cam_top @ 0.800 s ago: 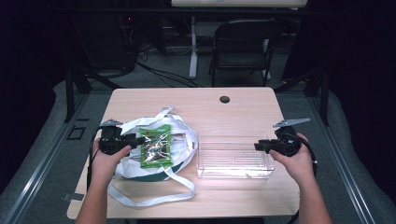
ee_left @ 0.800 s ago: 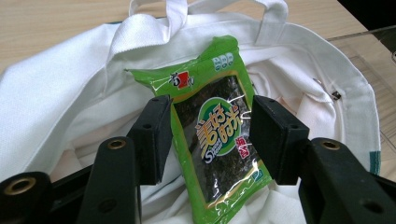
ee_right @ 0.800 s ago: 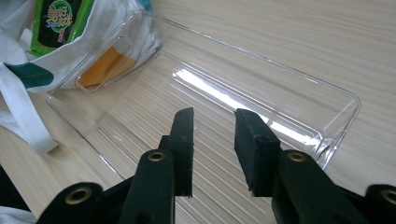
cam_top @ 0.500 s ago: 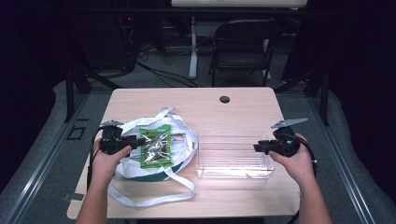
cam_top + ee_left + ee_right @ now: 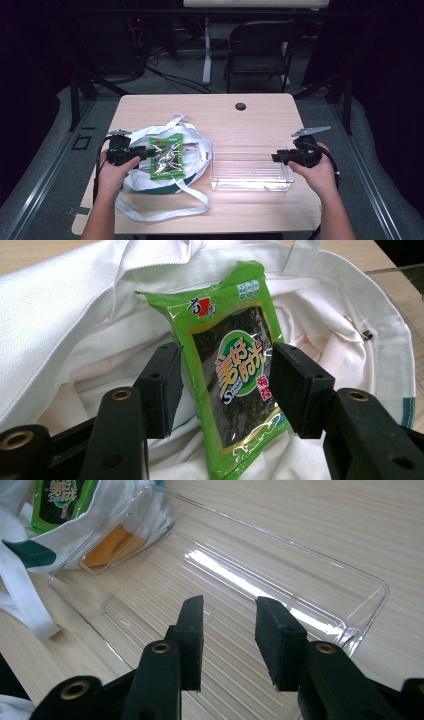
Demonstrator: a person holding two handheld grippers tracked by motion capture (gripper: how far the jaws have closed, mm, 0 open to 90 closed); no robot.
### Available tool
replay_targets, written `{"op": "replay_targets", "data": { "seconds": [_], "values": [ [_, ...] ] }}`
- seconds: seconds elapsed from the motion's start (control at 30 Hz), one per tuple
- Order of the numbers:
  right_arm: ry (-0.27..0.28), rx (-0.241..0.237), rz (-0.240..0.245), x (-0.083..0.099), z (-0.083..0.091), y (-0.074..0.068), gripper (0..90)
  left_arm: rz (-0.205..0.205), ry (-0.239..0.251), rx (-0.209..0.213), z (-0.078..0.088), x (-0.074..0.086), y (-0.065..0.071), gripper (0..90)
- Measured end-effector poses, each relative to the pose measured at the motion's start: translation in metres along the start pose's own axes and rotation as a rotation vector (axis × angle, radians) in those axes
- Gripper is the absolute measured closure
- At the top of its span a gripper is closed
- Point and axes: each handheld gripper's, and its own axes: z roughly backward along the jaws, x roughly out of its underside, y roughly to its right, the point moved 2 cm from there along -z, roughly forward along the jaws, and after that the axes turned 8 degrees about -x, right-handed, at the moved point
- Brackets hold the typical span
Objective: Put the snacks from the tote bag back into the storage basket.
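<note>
Our left hand-held gripper (image 5: 222, 385) clamps a green seaweed packet (image 5: 230, 375) standing in a white bag (image 5: 75, 305) on the bench (image 5: 260, 107). The slick film could slip free. Our right hand-held gripper (image 5: 230, 642) hovers, jaws apart, over a clear tray (image 5: 320, 565).

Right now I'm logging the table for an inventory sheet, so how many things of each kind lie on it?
White tote bag: 1
Green snack packet: 1
Clear plastic tray: 1
Total: 3
</note>
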Motion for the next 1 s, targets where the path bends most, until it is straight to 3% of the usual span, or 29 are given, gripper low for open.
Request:
{"op": "replay_targets", "data": {
  "seconds": [0.47,1.0],
  "values": [
    [-0.008,-0.003,0.001,0.0,-0.002,-0.001,63.5,0.005,0.005,-0.006,0.001,0.001,-0.002,46.8],
    [0.001,-0.001,-0.009,0.001,0.0,0.002,63.6,0.023,-0.052,-0.025,-0.011,0.002,-0.006,42.7]
  ]
}}
